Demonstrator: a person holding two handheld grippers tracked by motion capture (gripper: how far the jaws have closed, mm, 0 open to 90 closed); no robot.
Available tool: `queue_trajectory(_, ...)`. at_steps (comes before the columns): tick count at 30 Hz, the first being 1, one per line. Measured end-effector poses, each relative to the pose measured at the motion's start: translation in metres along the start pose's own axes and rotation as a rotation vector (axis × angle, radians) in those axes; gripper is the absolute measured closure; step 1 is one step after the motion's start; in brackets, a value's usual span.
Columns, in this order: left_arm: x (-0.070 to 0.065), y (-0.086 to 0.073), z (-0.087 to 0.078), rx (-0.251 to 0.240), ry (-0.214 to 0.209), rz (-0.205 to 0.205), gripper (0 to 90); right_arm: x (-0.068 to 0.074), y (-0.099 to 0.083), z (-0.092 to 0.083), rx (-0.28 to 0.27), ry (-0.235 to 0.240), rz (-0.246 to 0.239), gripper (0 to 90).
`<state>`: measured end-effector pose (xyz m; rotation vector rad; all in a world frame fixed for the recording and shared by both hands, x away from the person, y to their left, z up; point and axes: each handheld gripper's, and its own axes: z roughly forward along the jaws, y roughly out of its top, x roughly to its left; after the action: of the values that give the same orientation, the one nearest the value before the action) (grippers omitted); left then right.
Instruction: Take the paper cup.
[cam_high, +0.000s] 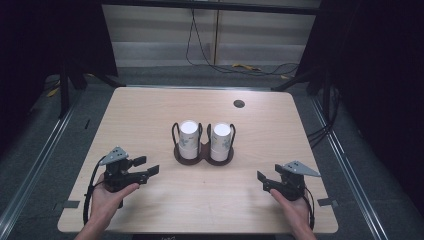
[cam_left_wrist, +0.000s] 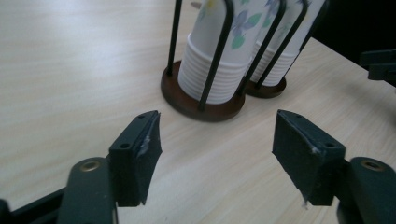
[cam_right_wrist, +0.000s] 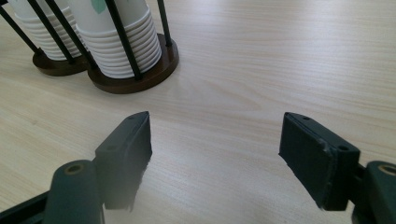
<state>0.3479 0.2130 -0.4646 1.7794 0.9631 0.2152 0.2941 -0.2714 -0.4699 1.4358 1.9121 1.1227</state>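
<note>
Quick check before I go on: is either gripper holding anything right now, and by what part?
Nothing is held. The left gripper and right gripper both stand open, short of the cup holder.

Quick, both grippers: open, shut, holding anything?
Left gripper: open, holding nothing.
Right gripper: open, holding nothing.

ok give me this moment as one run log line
left gripper: open, empty, near table edge | right gripper: open, empty, near table edge | cup holder: mid-table, two stacks of paper cups, untouched | contact: none
</note>
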Motion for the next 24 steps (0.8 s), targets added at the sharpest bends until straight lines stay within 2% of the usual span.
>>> queue_trajectory(1,-0.001,0.005,0.000,-0.003,-0.001,0.018,34.9,0.000,0.000,0.000,-0.002,0.001,-0.002,25.4)
queue_trajectory(2,-0.002,0.007,0.000,-0.010,-0.006,0.014,35.2,0.000,0.000,0.000,-0.002,0.000,-0.002,25.4)
queue_trajectory(3,-0.004,0.011,0.001,-0.008,-0.001,0.027,35.7,0.000,0.000,0.000,-0.002,0.001,0.002,25.4)
queue_trajectory(5,-0.006,0.015,0.002,-0.008,0.010,0.073,43.5,0.000,0.000,0.001,0.000,0.004,-0.002,25.4)
queue_trajectory(6,-0.007,0.017,0.002,-0.012,0.021,0.091,44.5,0.001,0.000,0.001,0.001,0.005,-0.002,25.4)
queue_trajectory(7,-0.007,0.017,0.002,-0.012,0.021,0.091,44.5,0.001,0.000,0.001,0.000,0.006,-0.003,25.3)
queue_trajectory(8,-0.008,0.022,0.004,-0.016,0.042,0.102,45.5,0.001,0.000,0.001,0.002,0.003,-0.001,25.0)
queue_trajectory(10,-0.008,0.025,0.004,-0.015,0.047,0.101,46.3,0.001,0.000,0.001,0.004,0.004,-0.003,25.0)
queue_trajectory(13,-0.009,0.032,0.004,-0.035,0.057,0.122,47.4,0.001,0.000,0.001,0.004,0.003,-0.004,25.0)
queue_trajectory(14,-0.011,0.035,0.005,-0.030,0.059,0.114,47.3,0.002,0.000,0.001,0.003,0.008,0.000,25.1)
queue_trajectory(17,-0.013,0.040,0.006,-0.019,0.044,0.123,47.2,0.002,0.001,0.001,0.005,0.011,-0.005,25.0)
queue_trajectory(19,-0.015,0.045,0.010,0.007,0.032,0.122,44.2,0.003,0.001,0.001,0.009,0.022,-0.008,26.6)
queue_trajectory(21,-0.014,0.047,0.013,-0.013,-0.013,0.104,39.8,0.003,0.001,0.001,0.021,0.037,-0.004,26.6)
queue_trajectory(23,-0.014,0.048,0.014,-0.009,-0.017,0.103,38.9,0.004,0.001,0.002,0.026,0.039,-0.006,26.6)
queue_trajectory(24,-0.014,0.050,0.018,0.019,-0.011,0.117,37.1,0.004,0.001,0.002,0.024,0.042,-0.008,26.6)
